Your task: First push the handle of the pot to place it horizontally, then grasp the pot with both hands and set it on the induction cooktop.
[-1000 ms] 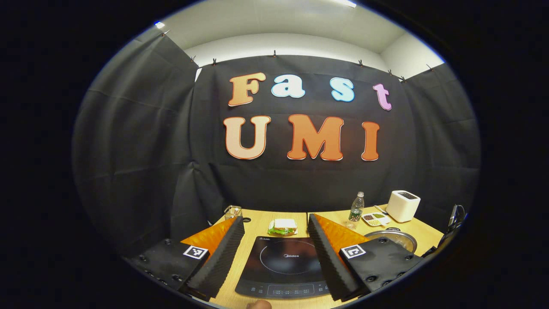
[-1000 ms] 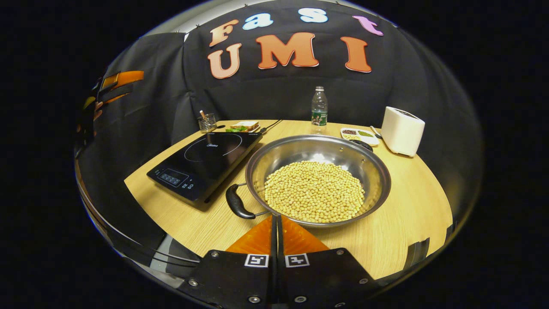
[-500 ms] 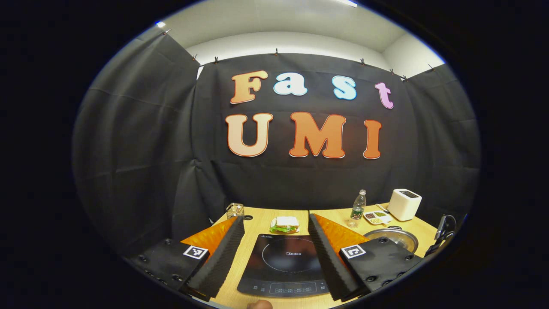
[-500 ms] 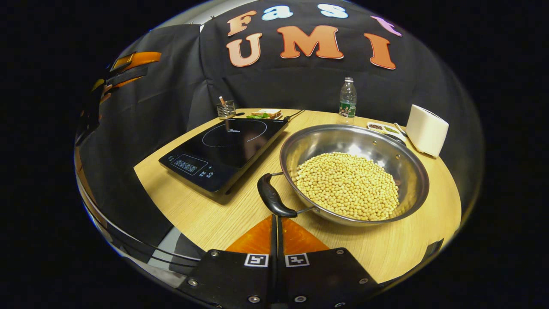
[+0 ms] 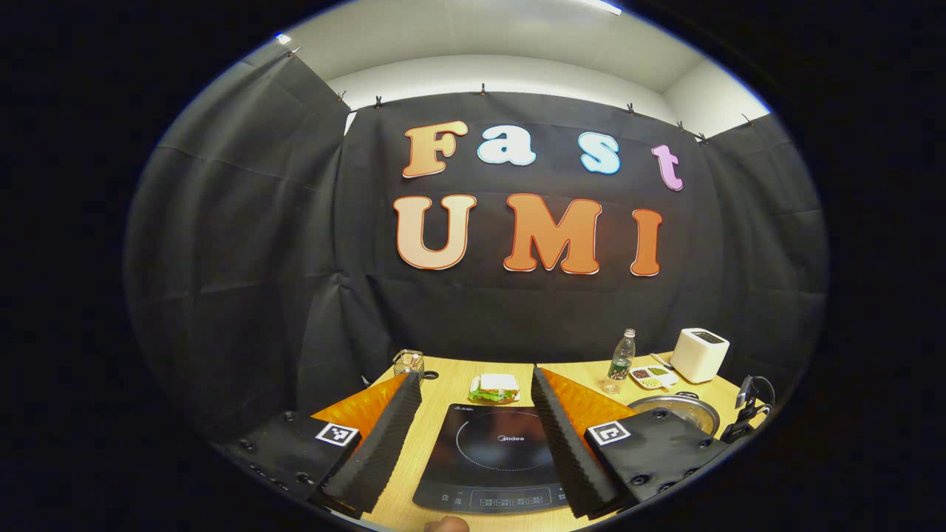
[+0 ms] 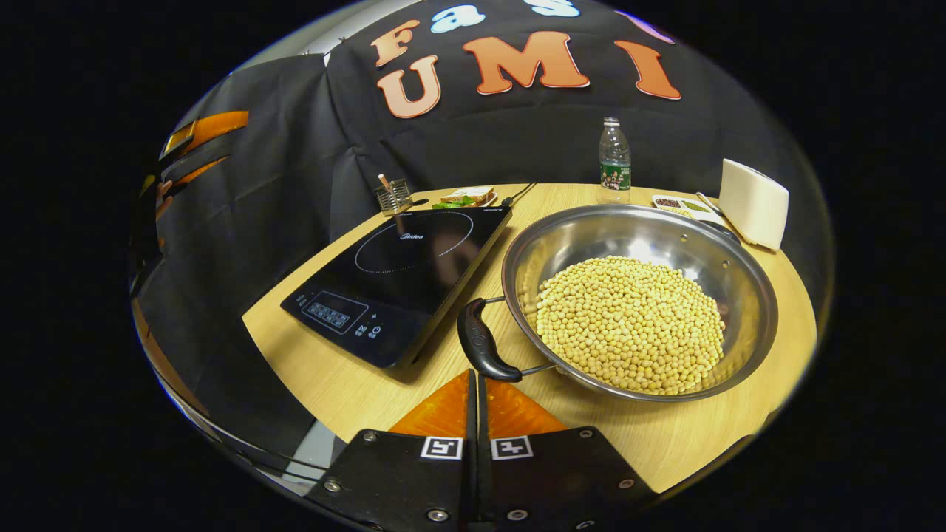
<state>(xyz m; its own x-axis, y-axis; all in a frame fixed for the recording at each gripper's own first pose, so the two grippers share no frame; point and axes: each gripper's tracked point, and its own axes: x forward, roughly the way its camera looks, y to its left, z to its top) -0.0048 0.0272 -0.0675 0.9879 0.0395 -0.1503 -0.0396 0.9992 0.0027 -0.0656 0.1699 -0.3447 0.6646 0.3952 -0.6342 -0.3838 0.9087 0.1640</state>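
The right gripper [image 6: 473, 378] has its 2 fingers pressed together with nothing between them, tips just at the black handle [image 6: 480, 349] of the pot [image 6: 746, 295], which sits full of soybeans [image 6: 628, 325] on the table [image 6: 355, 377] beside the induction cooktop [image 6: 399, 273]. The left gripper [image 5: 473, 399] is spread wide above the cooktop's near edge, holding nothing.

Silver pot [image 6: 746, 292], pale yellow beans [image 6: 628, 325], black cooktop [image 6: 403, 277], white toaster [image 6: 752, 203].

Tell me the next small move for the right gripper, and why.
Probably nudge the right gripper forward and sideways against the pot handle. Its fingers are shut, the tips sit just below the near end of that handle, and the pot of beans lies beside the cooktop, not on it. The left gripper is open.
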